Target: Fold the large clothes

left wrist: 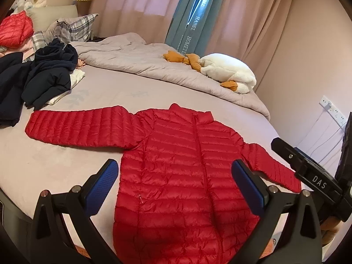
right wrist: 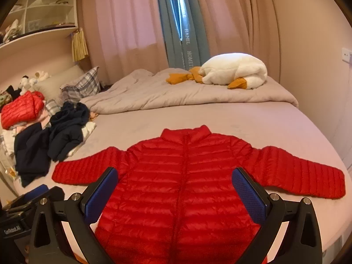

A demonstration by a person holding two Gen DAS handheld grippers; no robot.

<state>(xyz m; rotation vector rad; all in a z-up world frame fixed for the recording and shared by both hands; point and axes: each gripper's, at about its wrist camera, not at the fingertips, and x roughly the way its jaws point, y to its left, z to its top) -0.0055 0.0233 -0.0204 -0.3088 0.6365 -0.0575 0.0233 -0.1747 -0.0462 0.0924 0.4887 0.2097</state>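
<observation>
I see a wide bed with a mauve-grey fitted sheet [right wrist: 275,127] filling both views. Across its far half lies a rumpled grey quilt [right wrist: 158,94]. Flat on the near half is the red quilted down jacket [right wrist: 184,189], front up, zip closed, collar pointing away from me, both sleeves spread out to the sides. Left of it sits a heap of dark navy garments [right wrist: 59,136], close to the left sleeve's cuff but apart from it. On the quilt's far right rests a white plush goose with orange feet [right wrist: 233,70]. By the checked pillows lies a second, bundled red puffer jacket [right wrist: 22,110].

My left hand-held gripper [left wrist: 176,187] hovers over the jacket's body, jaws spread wide, holding nothing. My right hand-held gripper [right wrist: 176,189] likewise, jaws wide apart, empty.
</observation>
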